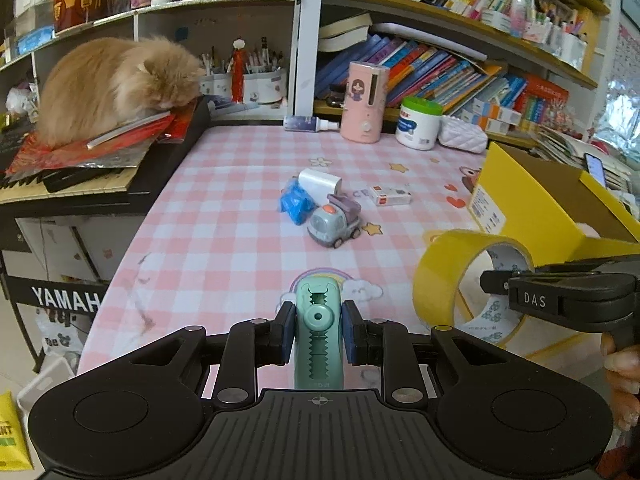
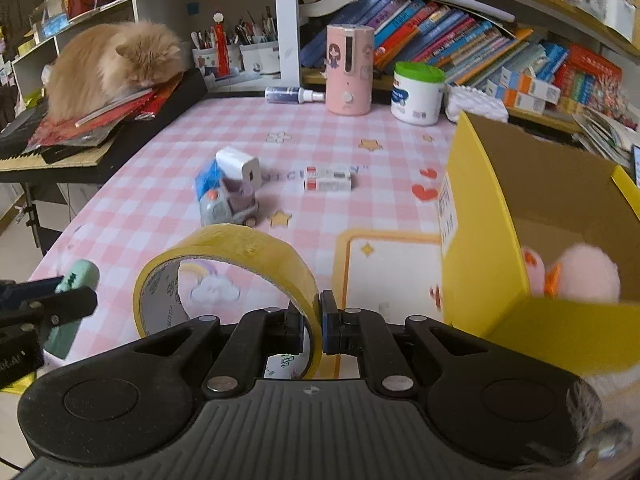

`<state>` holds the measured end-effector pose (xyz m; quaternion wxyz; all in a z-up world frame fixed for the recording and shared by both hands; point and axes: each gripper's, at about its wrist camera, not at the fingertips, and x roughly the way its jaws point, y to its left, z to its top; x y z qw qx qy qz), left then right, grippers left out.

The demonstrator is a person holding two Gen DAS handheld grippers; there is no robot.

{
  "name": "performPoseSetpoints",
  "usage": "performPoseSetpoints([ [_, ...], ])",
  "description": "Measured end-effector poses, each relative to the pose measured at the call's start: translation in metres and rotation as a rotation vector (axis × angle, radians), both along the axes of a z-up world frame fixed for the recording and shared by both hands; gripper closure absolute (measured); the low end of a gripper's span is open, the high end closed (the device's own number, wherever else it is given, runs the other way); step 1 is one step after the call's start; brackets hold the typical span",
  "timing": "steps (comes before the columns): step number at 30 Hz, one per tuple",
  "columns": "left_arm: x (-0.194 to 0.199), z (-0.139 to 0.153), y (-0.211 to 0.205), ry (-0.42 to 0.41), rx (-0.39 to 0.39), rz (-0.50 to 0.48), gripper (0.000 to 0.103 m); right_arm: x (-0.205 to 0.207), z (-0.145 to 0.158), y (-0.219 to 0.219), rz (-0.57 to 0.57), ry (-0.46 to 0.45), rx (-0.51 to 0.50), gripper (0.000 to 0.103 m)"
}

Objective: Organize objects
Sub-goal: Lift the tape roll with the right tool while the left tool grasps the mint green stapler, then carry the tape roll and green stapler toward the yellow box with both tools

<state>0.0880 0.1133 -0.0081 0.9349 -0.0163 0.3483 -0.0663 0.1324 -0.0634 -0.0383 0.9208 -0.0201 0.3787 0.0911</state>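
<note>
My left gripper (image 1: 318,334) is shut on a mint-green correction-tape dispenser (image 1: 319,320), held above the pink checked tablecloth (image 1: 224,216). My right gripper (image 2: 313,330) is shut on the rim of a yellow tape roll (image 2: 228,248), which stands upright just left of the open yellow cardboard box (image 2: 484,216). A pink plush toy (image 2: 588,272) lies inside the box. On the cloth farther back lie a grey-purple toy truck (image 1: 336,220), a blue packet (image 1: 295,200), a white charger block (image 1: 319,185) and a small white box (image 1: 390,195).
An orange cat (image 1: 116,84) sleeps on papers on a keyboard (image 1: 68,188) at the left. A pink canister (image 1: 364,102), a white tub with a green lid (image 1: 418,122) and a spray bottle (image 1: 308,123) stand at the table's back edge, before bookshelves (image 1: 460,68).
</note>
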Motion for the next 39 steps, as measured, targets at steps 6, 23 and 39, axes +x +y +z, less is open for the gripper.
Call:
performPoseSetpoints([
  [6, -0.026, 0.003, 0.004, -0.009, 0.004, -0.035, 0.080, -0.033, -0.001, 0.000, -0.041, 0.007, 0.004, 0.095],
  [23, -0.077, 0.000, -0.013, -0.007, 0.000, -0.196, 0.080, -0.117, -0.006, -0.012, -0.180, 0.012, 0.013, 0.095],
  [39, -0.088, 0.000, -0.072, -0.013, 0.003, -0.399, 0.080, -0.168, -0.013, -0.067, -0.357, 0.052, 0.029, 0.095],
])
